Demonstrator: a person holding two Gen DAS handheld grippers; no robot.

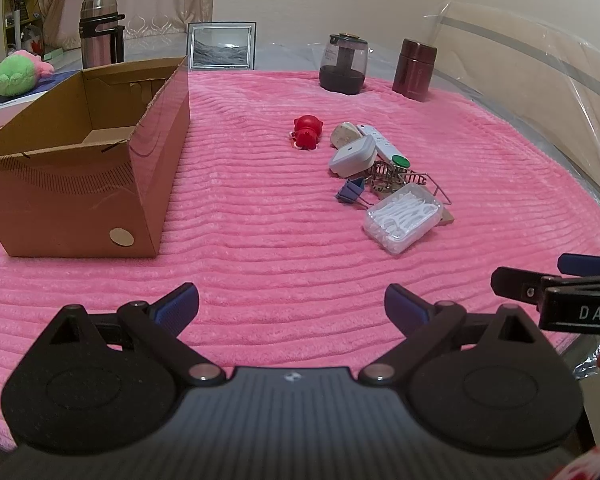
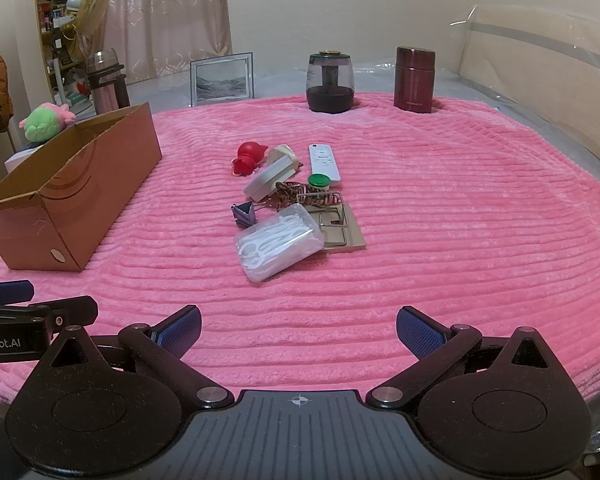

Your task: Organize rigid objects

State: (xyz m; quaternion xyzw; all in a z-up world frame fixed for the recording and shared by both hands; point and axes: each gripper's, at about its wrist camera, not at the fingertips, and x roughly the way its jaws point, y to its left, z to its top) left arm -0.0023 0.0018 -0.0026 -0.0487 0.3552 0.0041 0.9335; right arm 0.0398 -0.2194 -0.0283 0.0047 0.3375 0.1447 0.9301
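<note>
- While both grippers wait low at the near edge of the pink blanket (image 2: 440, 208), nothing is picked up yet, so I judge the step in hand is the first reach toward the pile.
- Left of the pile stands the cardboard box (image 1: 80, 184), open on top; from what shows of its inside it looks empty. It seems to be the place for the rigid things.
- The pile itself lies well apart from the box: red toy (image 2: 247, 159) at the far left, grey binder clip (image 2: 245, 213) nearer, clear floss-pick case (image 2: 278, 248) nearest, white remote (image 2: 323, 162) at the far right.
- To do it well, I would take the floss-pick case first across its short sides, because it rests partly on the flat wooden piece (image 2: 346, 232) and could drag it.
- The left gripper (image 1: 291, 306) is nearly level, pointing forward between the box and the pile, jaws spread wide, holding nothing.
- The right gripper (image 2: 298, 330) hovers just beside it, aimed at the pile, jaws also wide apart and empty.
</note>
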